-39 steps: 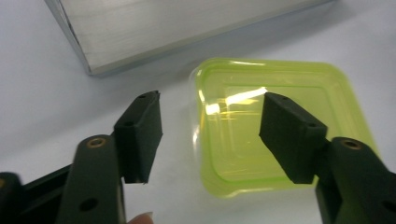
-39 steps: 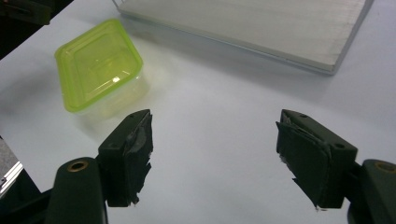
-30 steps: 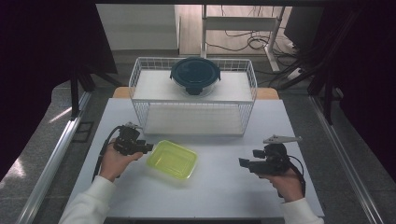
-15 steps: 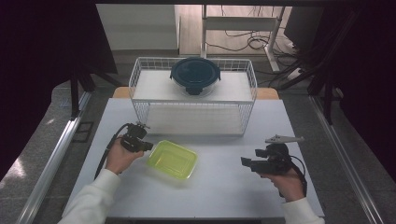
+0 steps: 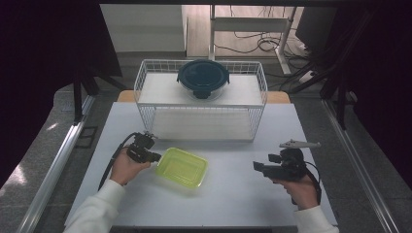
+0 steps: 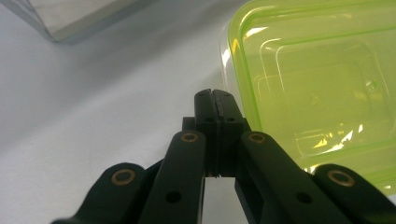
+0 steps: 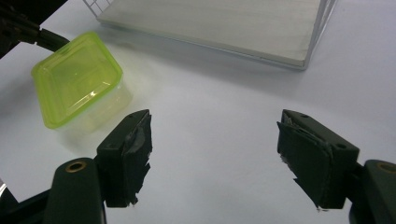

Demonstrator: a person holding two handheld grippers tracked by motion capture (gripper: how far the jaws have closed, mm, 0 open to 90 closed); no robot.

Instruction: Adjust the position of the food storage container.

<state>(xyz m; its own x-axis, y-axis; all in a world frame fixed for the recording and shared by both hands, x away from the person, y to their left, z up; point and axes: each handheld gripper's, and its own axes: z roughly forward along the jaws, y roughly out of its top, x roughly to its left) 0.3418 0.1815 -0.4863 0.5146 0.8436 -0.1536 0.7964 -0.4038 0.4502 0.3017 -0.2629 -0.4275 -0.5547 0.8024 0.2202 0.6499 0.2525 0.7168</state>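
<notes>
Likely light, stiff and slippery, the box (image 5: 182, 167) wants a rim grip; the left hand-held gripper (image 6: 215, 100) sits pressed together beside it, the right (image 7: 215, 154) spread.

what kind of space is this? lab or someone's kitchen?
Likely a lab data-collection bench: a plain white table ringed by dark curtains, loose cables on the floor behind, and staged props, a wire basket and a yellow-green container.
</notes>
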